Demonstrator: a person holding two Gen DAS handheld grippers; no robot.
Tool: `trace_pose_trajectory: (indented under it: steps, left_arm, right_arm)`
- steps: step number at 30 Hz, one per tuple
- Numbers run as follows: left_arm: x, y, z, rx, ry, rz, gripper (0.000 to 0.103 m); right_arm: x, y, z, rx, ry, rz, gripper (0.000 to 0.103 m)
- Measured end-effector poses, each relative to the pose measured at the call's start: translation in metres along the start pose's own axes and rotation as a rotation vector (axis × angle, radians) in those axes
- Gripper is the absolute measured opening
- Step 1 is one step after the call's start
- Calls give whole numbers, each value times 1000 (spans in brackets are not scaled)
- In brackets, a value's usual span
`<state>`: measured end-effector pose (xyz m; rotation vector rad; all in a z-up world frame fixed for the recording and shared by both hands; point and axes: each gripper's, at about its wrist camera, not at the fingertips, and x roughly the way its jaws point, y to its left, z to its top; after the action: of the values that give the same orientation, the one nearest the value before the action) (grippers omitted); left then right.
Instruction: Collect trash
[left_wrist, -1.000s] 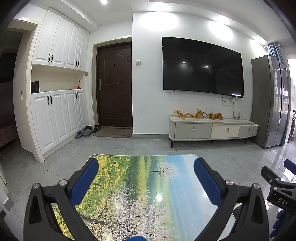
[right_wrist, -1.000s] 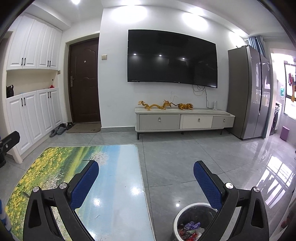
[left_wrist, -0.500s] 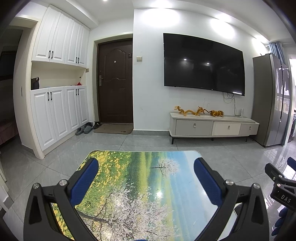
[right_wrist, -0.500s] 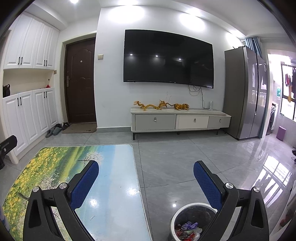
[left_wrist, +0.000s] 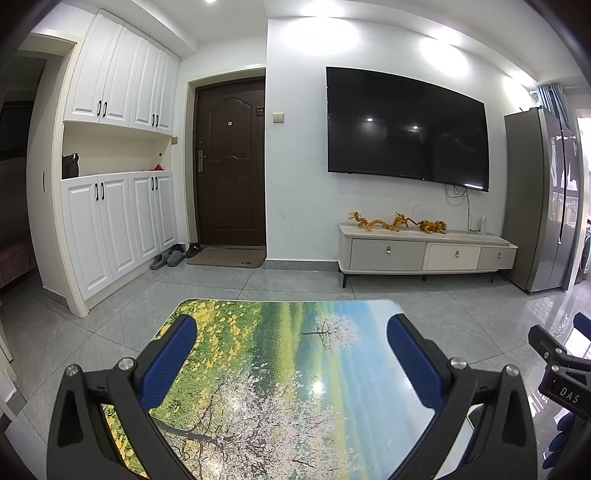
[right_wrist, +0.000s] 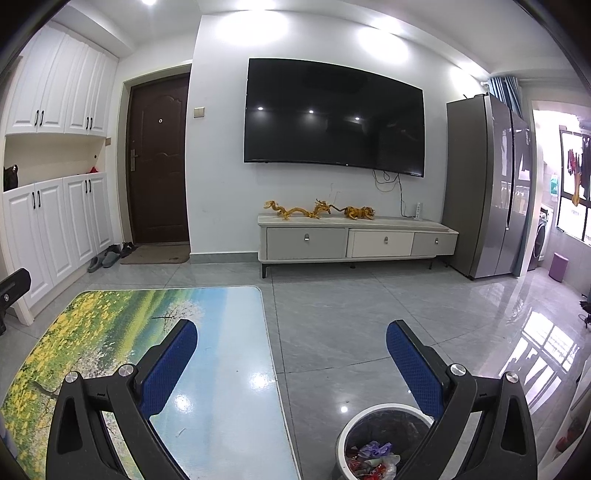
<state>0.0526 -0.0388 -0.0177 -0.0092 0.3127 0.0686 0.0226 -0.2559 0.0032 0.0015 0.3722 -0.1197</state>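
A round trash bin (right_wrist: 384, 439) with a white rim stands on the floor by the table's right side, holding colourful wrappers (right_wrist: 373, 459). My right gripper (right_wrist: 291, 358) hovers open above the table's right edge and the bin, with nothing between its blue pads. Over the low table (left_wrist: 295, 369), printed with a landscape of trees and yellow flowers, my left gripper (left_wrist: 291, 358) is also open and holds nothing. The other gripper's black body (left_wrist: 561, 373) shows at the right edge of the left wrist view. No loose trash shows on the tabletop (right_wrist: 221, 369).
Grey tiled floor (right_wrist: 369, 314) stretches ahead to a TV cabinet (right_wrist: 354, 240) under a wall-mounted TV (right_wrist: 332, 118). A fridge (right_wrist: 487, 184) stands at the right. White cupboards (left_wrist: 114, 229), a dark door (left_wrist: 231, 162) and slippers (left_wrist: 170, 256) lie to the left.
Both wrist views have tilted slightly upward and shifted, so the room sits lower in frame. Both grippers stay open; nothing was picked up or released.
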Motion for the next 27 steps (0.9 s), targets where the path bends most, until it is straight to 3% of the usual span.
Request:
trace_pose_trajectory:
  steps: [27]
  left_arm:
    - [6, 4, -7, 6, 40, 17, 103]
  right_arm:
    - [-2, -4, -2, -18, -6, -33, 103]
